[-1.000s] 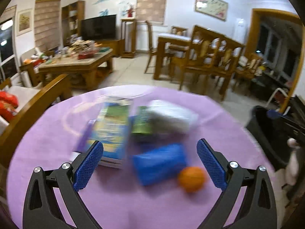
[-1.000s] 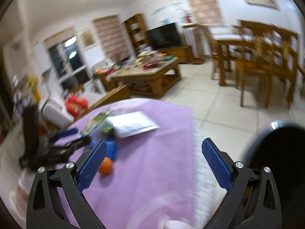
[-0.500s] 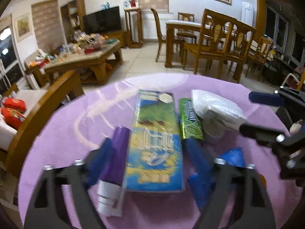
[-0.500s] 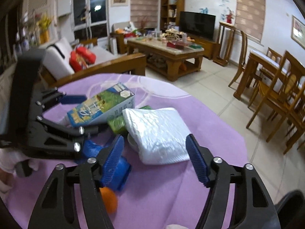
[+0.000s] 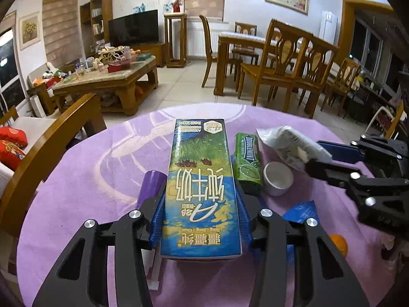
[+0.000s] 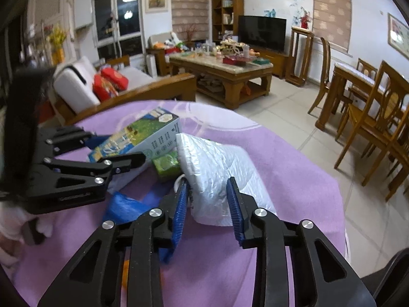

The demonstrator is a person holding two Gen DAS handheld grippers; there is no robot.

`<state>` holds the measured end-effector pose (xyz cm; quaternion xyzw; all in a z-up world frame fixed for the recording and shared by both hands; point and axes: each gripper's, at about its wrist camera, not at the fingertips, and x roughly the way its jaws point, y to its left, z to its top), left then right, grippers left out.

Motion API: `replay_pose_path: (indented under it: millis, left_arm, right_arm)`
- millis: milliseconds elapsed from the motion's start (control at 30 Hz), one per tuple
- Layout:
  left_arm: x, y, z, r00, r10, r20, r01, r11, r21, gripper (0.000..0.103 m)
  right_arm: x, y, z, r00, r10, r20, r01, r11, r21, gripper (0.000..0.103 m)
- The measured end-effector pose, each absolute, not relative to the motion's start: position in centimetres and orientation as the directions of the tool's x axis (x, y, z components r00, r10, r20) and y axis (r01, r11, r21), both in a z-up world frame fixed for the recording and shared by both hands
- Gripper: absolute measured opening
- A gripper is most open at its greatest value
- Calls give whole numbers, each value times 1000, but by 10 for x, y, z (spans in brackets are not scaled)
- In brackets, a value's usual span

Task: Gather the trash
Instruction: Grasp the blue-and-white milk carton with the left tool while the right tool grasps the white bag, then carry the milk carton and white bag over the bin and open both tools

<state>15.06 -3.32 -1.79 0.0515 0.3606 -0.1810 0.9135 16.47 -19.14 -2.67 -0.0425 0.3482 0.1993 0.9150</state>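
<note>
L tongs [image 5: 200, 215] closing on milk carton [image 5: 202, 179], "4.2" label; R tongs [image 6: 208, 199] closing on white bag [image 6: 217, 176].

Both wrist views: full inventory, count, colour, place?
round table with purple cloth: 1, purple, under everything
tall milk carton: 1, blue-green, lying centre, between left pads
crinkled plastic bag: 1, white, right of carton, between right pads
flat gum pack: 1, green, between carton and bag
small round cup: 1, white, below bag
purple tube: 1, left of carton
blue wrapper: 1, near edge
small orange ball: 1, near right
left gripper: closing on carton
right gripper: closing on bag
</note>
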Motion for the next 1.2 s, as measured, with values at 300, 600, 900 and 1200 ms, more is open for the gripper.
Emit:
replay_pose_path:
  millis: [300,600,900,1200]
  left_arm:
    - [107,-26,21,730,-400,-553,385,911,-151,46]
    - [59,-50,38,720,-481,-500,449,873,-192,46]
    - [30,-101,43,677,-550,-489,541,822,-177,46]
    - [12,-188,36,576,-654,-490,668,722,-178,46]
  right_arm:
    - [97,-243,17,722,474,-504,-378,880,287,23]
    - [45,-289,25,743,511,-433,-348,847,402,20]
    - [-7,-346,41,813,477,-335,-295,833,469,20]
    - [-75,-466,47,929,272,-251,-101,838,536,20]
